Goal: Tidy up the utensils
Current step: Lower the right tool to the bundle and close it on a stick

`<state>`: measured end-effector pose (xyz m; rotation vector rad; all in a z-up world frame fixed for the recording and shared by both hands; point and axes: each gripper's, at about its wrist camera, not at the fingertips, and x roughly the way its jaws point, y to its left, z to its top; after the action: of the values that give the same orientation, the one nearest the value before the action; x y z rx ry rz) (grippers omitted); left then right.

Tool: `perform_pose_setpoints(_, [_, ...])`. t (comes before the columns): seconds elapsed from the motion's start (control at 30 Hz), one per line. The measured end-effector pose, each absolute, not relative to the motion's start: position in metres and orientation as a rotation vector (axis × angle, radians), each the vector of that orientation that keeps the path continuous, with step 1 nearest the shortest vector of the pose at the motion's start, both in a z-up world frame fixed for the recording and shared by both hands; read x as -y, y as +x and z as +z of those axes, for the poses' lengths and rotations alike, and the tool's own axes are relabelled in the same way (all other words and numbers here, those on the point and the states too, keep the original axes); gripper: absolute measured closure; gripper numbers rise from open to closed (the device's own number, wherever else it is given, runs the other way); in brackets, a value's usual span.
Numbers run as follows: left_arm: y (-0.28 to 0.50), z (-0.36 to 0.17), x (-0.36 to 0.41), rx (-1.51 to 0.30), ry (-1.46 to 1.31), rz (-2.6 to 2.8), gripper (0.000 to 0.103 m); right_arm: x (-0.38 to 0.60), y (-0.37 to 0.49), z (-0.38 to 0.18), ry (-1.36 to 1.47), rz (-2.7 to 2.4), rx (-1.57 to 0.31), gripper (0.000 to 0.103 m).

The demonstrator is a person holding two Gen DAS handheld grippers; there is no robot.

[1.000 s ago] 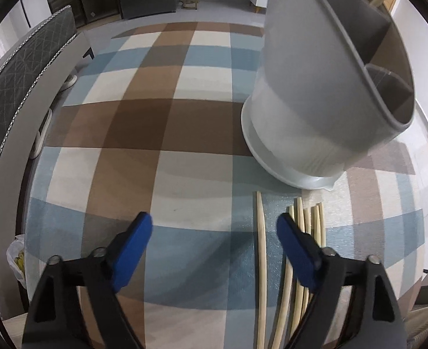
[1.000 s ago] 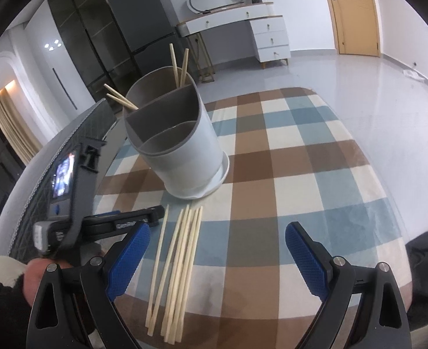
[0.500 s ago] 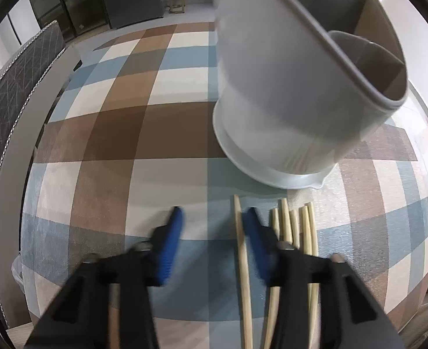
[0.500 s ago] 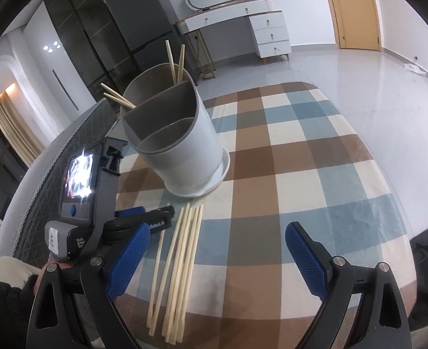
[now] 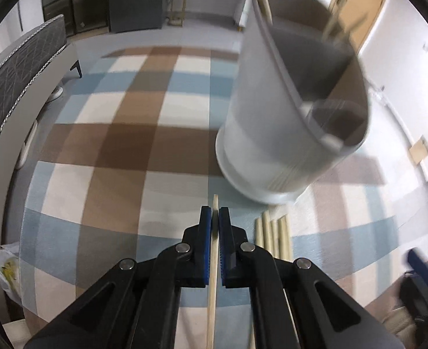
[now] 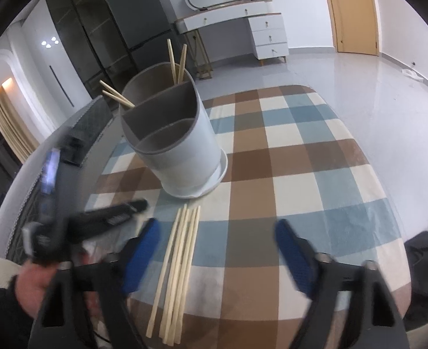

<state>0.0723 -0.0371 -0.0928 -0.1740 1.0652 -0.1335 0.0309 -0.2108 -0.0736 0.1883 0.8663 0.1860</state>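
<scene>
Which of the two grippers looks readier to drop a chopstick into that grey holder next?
The left gripper: its jaws have just closed on one chopstick, just short of the grey holder. The right gripper holds nothing, jaws apart over the loose chopsticks.

The left gripper [image 5: 215, 218], at lower centre of its frame, is clamping a chopstick [image 5: 212, 264]. The right gripper [image 6: 214, 250], jaws just narrowing, is hovering with nothing between its pads.
</scene>
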Motion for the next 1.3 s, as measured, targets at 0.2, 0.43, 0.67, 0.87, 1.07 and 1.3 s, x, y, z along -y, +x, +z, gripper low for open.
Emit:
perform_pose_setpoints(0.2, [0.066, -0.066, 0.023, -1.011, -0.27, -0.171, 0.102, 0.199, 0.036, -0.081, 0.171, 0.206, -0.908, 0.046])
perform_pose_setpoints(0.43, [0.066, -0.043, 0.006, -0.962, -0.325, -0.204, 0.102, 0.175, 0.054, -0.089, 0.095, 0.236, -0.957, 0.053])
perform_pose_setpoints(0.67, [0.071, -0.042, -0.015, -0.98, -0.405, -0.204, 0.102, 0.16, 0.089, -0.113, 0.052, 0.237, -1.048, 0.059])
perform_pose_setpoints(0.87, [0.07, -0.04, -0.019, -0.98, -0.43, -0.21, 0.102, 0.144, 0.103, -0.135, -0.048, 0.226, -1.119, 0.072])
perform_pose_setpoints(1.07, [0.072, -0.042, -0.021, -0.991, -0.425, -0.198, 0.102, 0.136, 0.1, -0.146, -0.125, 0.208, -1.15, 0.079])
perform_pose_setpoints(1.3, [0.071, -0.04, -0.023, -0.981, -0.404, -0.177, 0.102, 0.137, 0.096, -0.143, -0.136, 0.191, -1.157, 0.079])
